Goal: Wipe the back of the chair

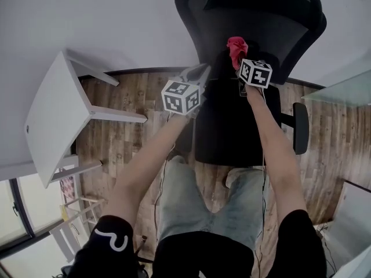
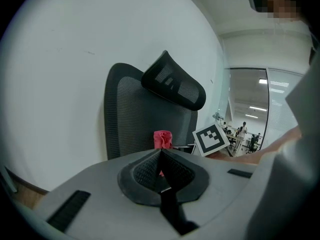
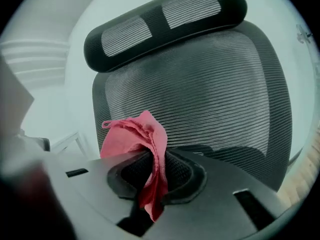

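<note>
Indoors, wooden floor [image 1: 124, 138], white wall [image 1: 116, 16], white table [image 1: 52, 114] at left, black mesh chair [image 1: 255, 16] set against the wall, both arms [image 1: 272, 149] stretched forward, red cloth [image 1: 236, 46] clamped in right gripper [image 3: 155, 159] (near the backrest [image 3: 210, 94]), left gripper [image 2: 161, 156] closed on nothing.

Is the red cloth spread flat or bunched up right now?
Bunched. The red cloth is pinched in folds between the shut jaws of the right gripper, crumpled above them.
</note>
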The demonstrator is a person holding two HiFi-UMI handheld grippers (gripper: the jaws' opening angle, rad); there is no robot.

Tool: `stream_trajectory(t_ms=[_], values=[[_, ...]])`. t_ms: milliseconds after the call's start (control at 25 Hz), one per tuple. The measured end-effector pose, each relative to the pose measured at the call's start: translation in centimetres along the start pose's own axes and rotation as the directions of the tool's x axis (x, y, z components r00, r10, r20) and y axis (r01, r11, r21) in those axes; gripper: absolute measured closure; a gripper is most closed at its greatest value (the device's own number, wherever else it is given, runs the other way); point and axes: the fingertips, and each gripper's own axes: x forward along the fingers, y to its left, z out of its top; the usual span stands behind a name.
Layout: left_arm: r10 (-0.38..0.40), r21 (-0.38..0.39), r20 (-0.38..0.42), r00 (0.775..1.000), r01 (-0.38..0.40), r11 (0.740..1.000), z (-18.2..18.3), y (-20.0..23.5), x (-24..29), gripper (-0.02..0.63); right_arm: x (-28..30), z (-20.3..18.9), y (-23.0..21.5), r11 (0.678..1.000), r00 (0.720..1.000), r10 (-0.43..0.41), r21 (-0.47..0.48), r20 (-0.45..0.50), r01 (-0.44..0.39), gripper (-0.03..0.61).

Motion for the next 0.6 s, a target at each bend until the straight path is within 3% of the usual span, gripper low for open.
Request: stream_trajectory(t_ms=[160,600], values=[[-0.002,0.0,0.007,1.0,0.002,1.0,-0.3,-3.1,2.8,0.589,-1.5,0.5,-4.1,1.0,1.0,-0.013,0.013,0.013,0.012,0.506],[-0.032,0.015,-0.006,0.999,0.032,0.999,-0.3,-10.3,8.5,0.589,-8.1,2.3,-18.6,0.985,0.988,-0.154,0.079,0.027,0.152,0.505]])
